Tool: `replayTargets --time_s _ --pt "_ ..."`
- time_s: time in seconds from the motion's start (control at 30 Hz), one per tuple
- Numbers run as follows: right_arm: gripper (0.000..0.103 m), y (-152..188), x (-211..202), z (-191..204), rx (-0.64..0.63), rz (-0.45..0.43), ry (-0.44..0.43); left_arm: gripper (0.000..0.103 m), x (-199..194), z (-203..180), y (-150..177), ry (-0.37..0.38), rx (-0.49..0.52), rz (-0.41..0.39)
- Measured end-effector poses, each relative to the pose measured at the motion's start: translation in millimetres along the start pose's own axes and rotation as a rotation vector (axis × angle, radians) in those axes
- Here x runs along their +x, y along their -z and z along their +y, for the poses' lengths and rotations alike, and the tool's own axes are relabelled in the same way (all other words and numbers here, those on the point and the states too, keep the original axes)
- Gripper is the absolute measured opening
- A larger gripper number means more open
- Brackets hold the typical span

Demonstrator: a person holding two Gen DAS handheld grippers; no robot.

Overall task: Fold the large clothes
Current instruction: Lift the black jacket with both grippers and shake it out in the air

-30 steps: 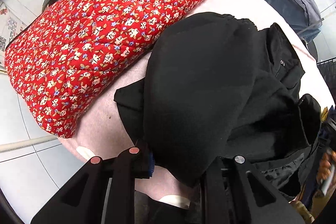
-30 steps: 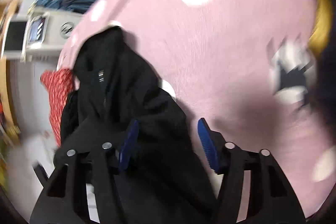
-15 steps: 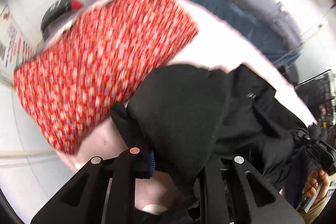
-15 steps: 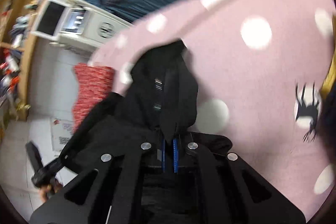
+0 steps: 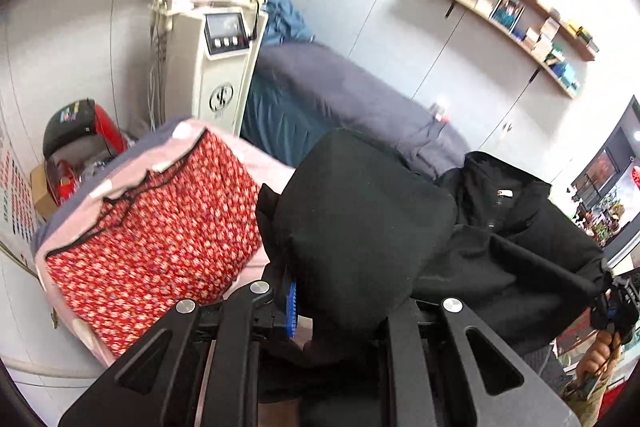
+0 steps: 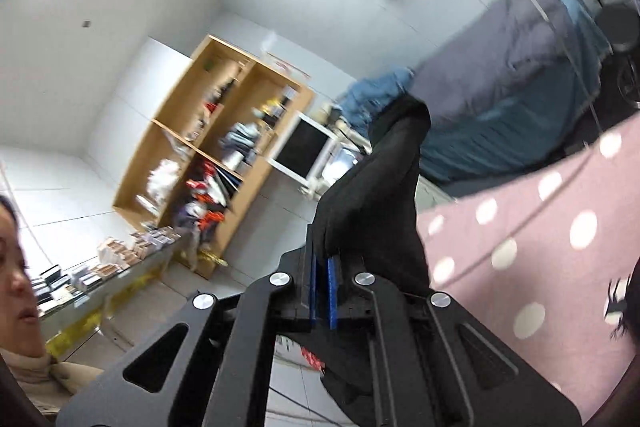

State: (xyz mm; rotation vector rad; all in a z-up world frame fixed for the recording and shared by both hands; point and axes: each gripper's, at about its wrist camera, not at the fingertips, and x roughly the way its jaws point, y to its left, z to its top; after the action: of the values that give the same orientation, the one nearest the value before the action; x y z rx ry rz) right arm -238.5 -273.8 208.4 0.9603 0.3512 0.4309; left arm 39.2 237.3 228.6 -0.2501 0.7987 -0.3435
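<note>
Both hand-held grippers [image 5: 340, 307] [image 6: 323, 291] clamped on black garment [image 5: 360, 227].

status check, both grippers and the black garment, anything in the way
Left gripper shut on black garment. Right gripper shut on another edge of it. Garment hangs between them over the pink bed. Red floral quilt alongside, apart.

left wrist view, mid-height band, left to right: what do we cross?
Red-and-black case on the floor → red floral quilt → black garment bulging over the left gripper → zipper placket of that garment → right gripper pinching its far corner.
</note>
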Motion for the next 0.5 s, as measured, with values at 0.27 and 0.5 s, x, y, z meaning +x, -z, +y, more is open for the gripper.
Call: replayTargets --time_s 0.27,0.5 --pt "0.005 -77.3 23.6 55.5 -0.180 -0.071 -0.143 0.015 -72.7 -9.9 -45.6 0.040 0.040 -0.234" --pt "0.047 -109.5 149.7 -77.7 0.040 -0.001 0.280 0.060 54.8 -0.8 -51.4 -0.199 0.116 -0.138"
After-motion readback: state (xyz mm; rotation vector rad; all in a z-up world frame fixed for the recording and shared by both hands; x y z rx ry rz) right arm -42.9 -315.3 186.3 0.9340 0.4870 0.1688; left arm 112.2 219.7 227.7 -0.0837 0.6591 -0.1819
